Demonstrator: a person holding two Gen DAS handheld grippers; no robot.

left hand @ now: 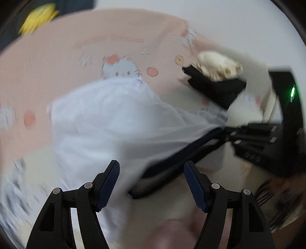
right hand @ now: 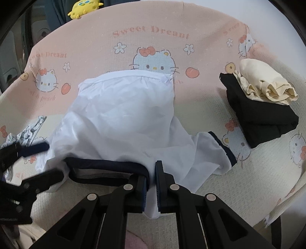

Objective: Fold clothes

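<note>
Left wrist view, blurred: left tongs (left hand: 152, 184) spread wide, pinching nothing. White shirt (left hand: 99, 124) lies just ahead and left of them; its navy collar (left hand: 177, 155) runs rightward to the right tongs (left hand: 254, 134).

Right wrist view: right tongs (right hand: 151, 183) nearly pressed together, probably pinching the shirt (right hand: 122, 115) beside the collar (right hand: 107, 165). Shirt stretches away from them along the blanket (right hand: 191, 99). Black and cream folded pile (right hand: 262, 107) sits well right, clear of any fold; yellow plush (right hand: 84, 8) far off.
</note>
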